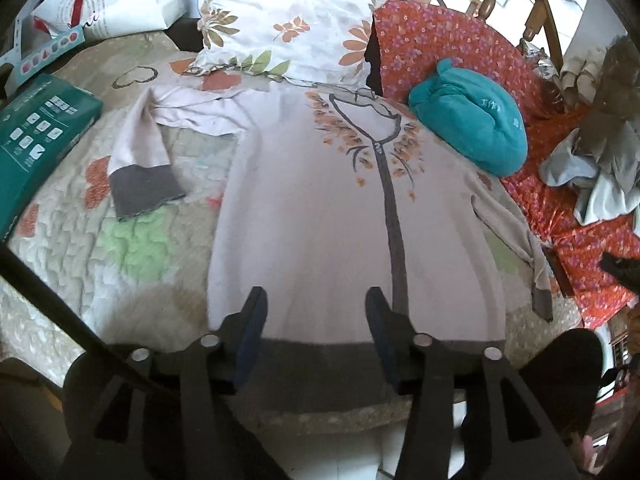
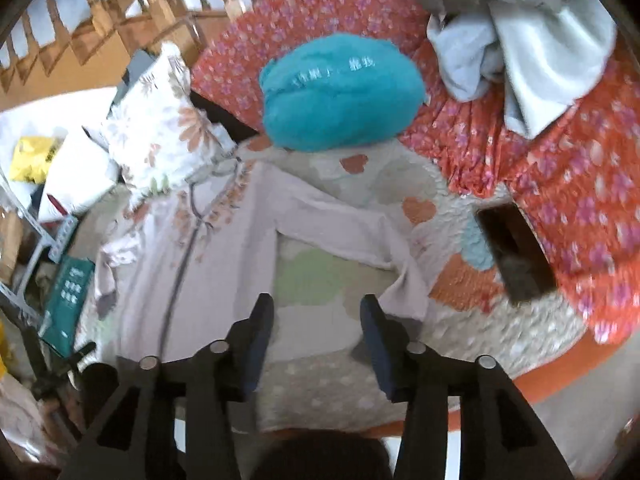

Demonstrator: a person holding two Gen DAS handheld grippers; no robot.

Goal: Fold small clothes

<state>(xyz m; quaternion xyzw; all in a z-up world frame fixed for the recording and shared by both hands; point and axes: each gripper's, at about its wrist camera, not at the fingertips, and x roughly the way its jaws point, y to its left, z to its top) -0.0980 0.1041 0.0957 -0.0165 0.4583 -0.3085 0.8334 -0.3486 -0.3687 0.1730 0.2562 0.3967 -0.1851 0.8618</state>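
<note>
A pale pink zip-up top (image 1: 320, 216) with grey cuffs and a grey hem lies flat, front up, on the quilted bed cover (image 1: 120, 264). Its left sleeve (image 1: 140, 160) is spread out to the left. My left gripper (image 1: 316, 300) is open and empty, just above the grey hem at the near edge. In the right wrist view the same top (image 2: 224, 240) lies left of centre, with its right sleeve (image 2: 352, 236) bent toward me. My right gripper (image 2: 318, 308) is open and empty, hovering over the bend of that sleeve.
A teal folded garment (image 1: 472, 120) sits beyond the top on the red floral blanket (image 1: 460, 40). A floral pillow (image 1: 288, 12) lies at the head. A green box (image 1: 36, 140) is at the left. Grey crumpled clothes (image 2: 520, 40) lie at the right. A dark phone-like slab (image 2: 516, 252) rests on the quilt.
</note>
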